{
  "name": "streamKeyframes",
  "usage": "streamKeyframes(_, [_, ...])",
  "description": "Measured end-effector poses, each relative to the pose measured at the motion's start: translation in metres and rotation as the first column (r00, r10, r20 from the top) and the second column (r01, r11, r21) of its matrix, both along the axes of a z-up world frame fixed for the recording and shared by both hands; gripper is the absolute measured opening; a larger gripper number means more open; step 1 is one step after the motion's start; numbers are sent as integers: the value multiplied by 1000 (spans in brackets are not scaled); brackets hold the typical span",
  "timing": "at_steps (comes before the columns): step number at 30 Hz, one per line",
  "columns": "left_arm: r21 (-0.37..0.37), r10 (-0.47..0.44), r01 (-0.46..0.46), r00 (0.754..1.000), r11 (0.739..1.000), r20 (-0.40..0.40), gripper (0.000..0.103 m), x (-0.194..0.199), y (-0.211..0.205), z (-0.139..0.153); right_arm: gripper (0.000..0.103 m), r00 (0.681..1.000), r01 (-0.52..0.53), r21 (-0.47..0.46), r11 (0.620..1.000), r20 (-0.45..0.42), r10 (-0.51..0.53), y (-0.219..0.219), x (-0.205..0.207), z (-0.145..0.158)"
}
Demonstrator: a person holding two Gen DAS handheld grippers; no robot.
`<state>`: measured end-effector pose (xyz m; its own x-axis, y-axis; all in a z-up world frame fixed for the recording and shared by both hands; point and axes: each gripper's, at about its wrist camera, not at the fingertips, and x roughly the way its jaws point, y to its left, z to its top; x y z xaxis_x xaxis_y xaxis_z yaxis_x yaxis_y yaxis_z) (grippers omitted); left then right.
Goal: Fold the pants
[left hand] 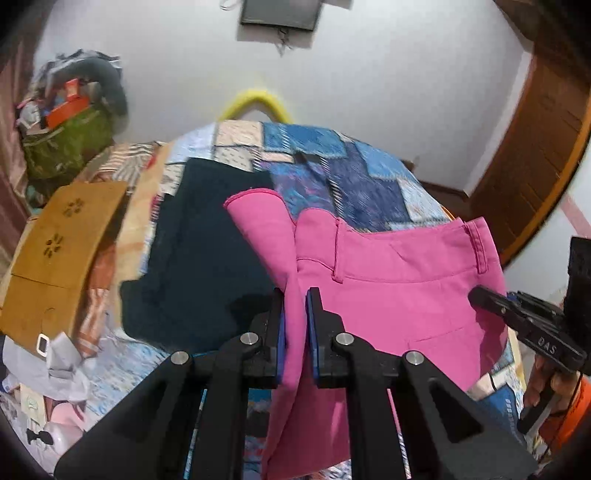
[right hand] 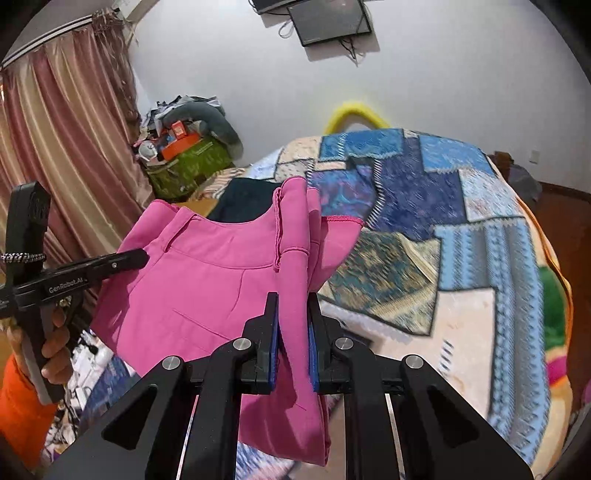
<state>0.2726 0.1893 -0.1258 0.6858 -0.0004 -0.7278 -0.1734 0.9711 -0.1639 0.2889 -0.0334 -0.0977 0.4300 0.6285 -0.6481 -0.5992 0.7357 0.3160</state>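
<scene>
Left wrist view: pink pants [left hand: 388, 288] held above patchwork bed [left hand: 332, 162], left gripper [left hand: 295, 306] and right gripper [right hand: 293, 314] each clamped on fabric; advise level, taut lowering.

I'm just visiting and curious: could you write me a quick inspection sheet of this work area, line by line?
Surface: bed under a patchwork blanket.
Job's things: pink pants, held up off the bed.
Clutter: dark garment on the bed; brown cardboard; green bag of oddments.
Grippers: left gripper and right gripper both clamp pink fabric.
Cables: wires dangling under the wall screen.
Surroundings: pink curtain, wooden door.
</scene>
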Motion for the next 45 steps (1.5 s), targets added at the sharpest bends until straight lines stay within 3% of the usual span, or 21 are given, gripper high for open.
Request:
streamKeyframes(21, [49,254,-252,966,966,-39,10,58,149,-44,11,999,-52,-54,997,10,52,169,62,-37])
streamKeyframes(29, [83,247,-238,962,968,-119,11,94,163,-98,12,999,-20,-103,994,-44,15,185,83,-73])
streamKeyframes(34, [104,271,-255,942,961,-200,18,99,173,-130,28,1000,-6,-172,985,-28,1,185,81,-90])
streamKeyframes(37, [85,282,-270,940,959,-194,19,87,181,-132,31,1000,-11,-202,979,9,13,184,74,-87])
streamKeyframes(40, [132,288,-265,936,955,-202,20,78,180,-127,39,999,-22,-230,973,27,29,181,64,-81])
streamKeyframes(45, [173,263,-231,945,958,-193,26,53,162,-100,40,998,-28,-207,978,47,39,171,51,-61])
